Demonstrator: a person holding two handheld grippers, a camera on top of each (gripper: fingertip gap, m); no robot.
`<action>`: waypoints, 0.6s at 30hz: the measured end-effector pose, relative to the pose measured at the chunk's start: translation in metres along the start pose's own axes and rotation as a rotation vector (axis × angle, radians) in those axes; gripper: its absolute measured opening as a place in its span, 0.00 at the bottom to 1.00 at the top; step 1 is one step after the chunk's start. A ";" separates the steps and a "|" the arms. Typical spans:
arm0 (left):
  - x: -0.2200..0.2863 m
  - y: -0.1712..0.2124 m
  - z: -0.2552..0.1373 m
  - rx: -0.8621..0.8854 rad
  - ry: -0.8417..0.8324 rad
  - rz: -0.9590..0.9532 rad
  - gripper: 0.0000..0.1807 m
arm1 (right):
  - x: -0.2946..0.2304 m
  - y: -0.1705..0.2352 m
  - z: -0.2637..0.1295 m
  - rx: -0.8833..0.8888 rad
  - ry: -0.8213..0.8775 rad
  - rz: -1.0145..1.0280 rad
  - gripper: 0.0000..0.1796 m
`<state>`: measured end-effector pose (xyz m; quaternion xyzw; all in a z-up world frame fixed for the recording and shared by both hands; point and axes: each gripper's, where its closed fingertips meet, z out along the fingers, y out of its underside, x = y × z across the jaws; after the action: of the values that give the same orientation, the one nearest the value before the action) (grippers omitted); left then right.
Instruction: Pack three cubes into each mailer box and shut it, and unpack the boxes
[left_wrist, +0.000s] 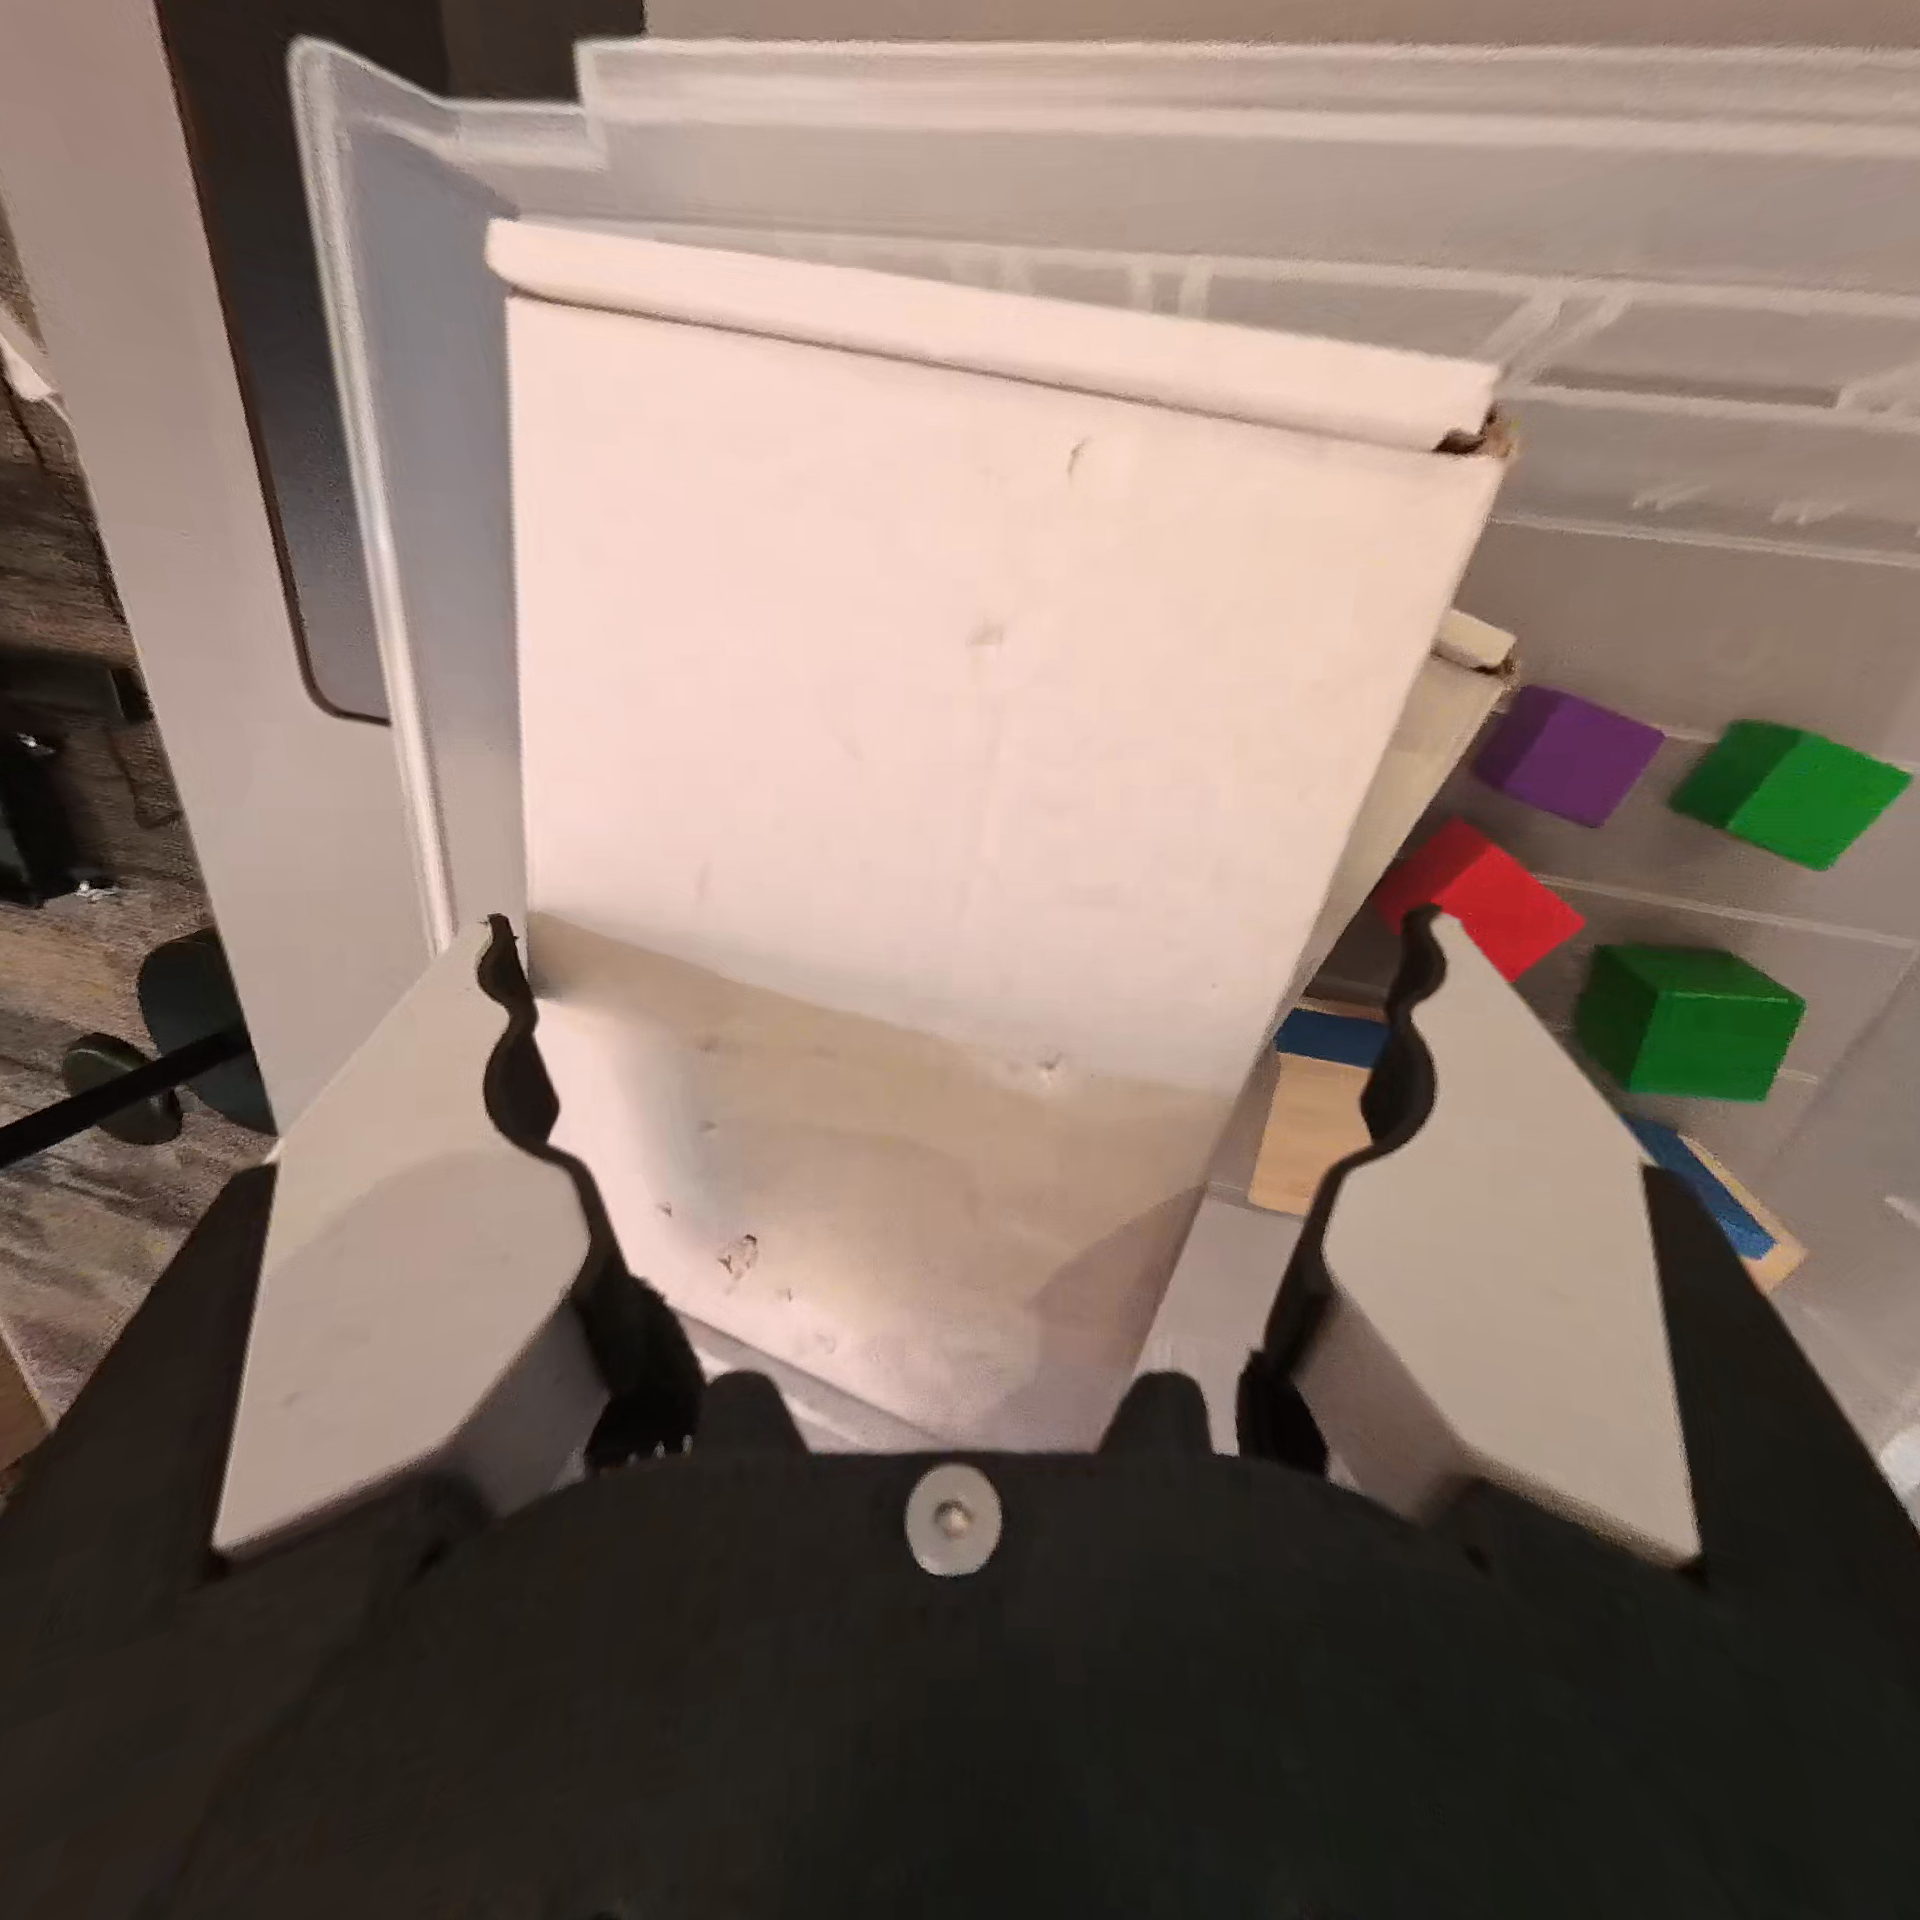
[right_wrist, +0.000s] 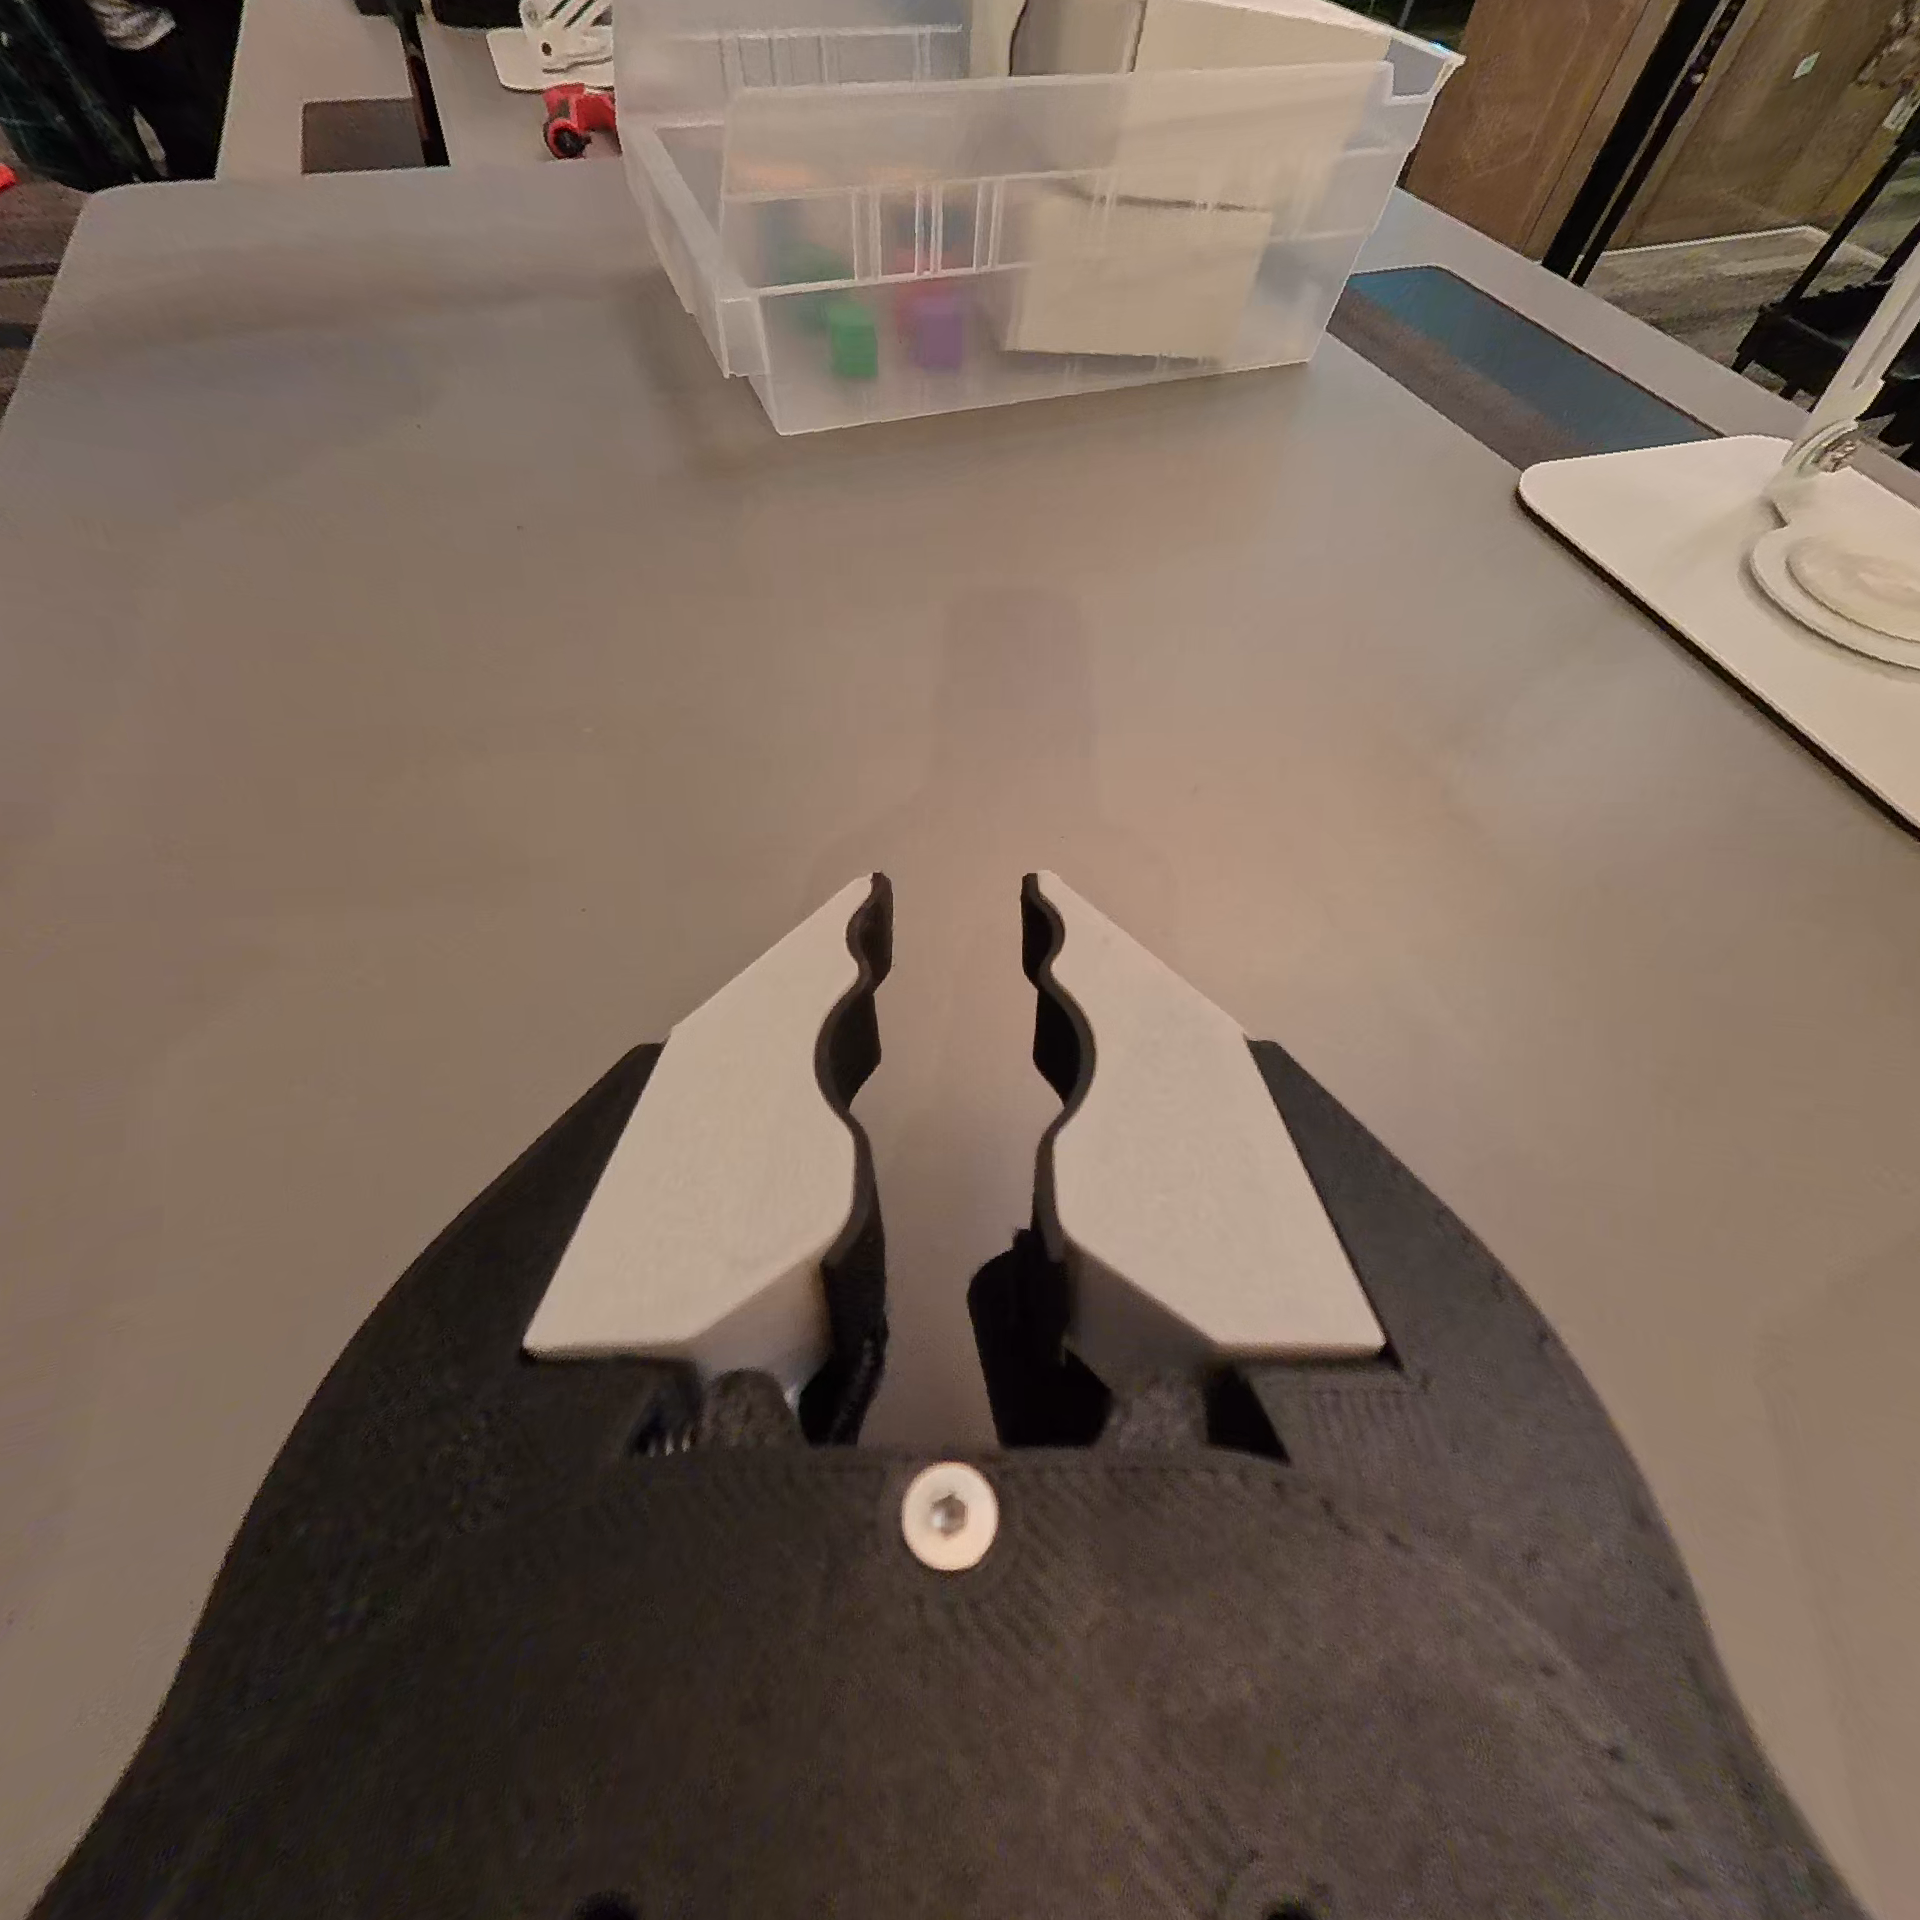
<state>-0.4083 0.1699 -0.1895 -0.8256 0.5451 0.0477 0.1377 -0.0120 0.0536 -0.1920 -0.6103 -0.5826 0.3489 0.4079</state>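
My left gripper (left_wrist: 961, 925) is wide open, one finger on either side of a shut white mailer box (left_wrist: 935, 675) that leans inside a clear plastic bin (left_wrist: 343, 312). The left finger is close against the box's edge; the right finger stands apart from it. Right of the box, on the bin floor, lie a purple cube (left_wrist: 1569, 769), a red cube (left_wrist: 1486, 894) and two green cubes (left_wrist: 1792, 795) (left_wrist: 1688, 1023). My right gripper (right_wrist: 956, 883) is slightly open and empty, low over the grey table (right_wrist: 416, 623), well short of the bin (right_wrist: 883, 384).
A second white box edge (left_wrist: 1455, 686) shows behind the first. A wooden block with blue tape (left_wrist: 1309, 1132) lies by my right finger. In the right wrist view, a white plate with a stand (right_wrist: 1662, 540) sits at the table's right edge.
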 end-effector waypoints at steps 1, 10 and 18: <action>-0.001 0.000 0.000 -0.003 0.002 -0.004 0.86 | 0.000 0.001 0.000 -0.004 -0.001 -0.003 0.13; -0.003 0.004 -0.007 0.006 -0.060 -0.066 0.73 | -0.002 0.000 0.000 -0.002 -0.002 -0.011 0.12; -0.010 -0.007 -0.055 0.120 -0.214 -0.141 0.72 | 0.003 -0.005 -0.004 0.036 0.025 0.006 0.14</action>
<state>-0.4103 0.1660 -0.1328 -0.8423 0.4700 0.0928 0.2471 -0.0101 0.0566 -0.1858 -0.6090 -0.5692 0.3529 0.4250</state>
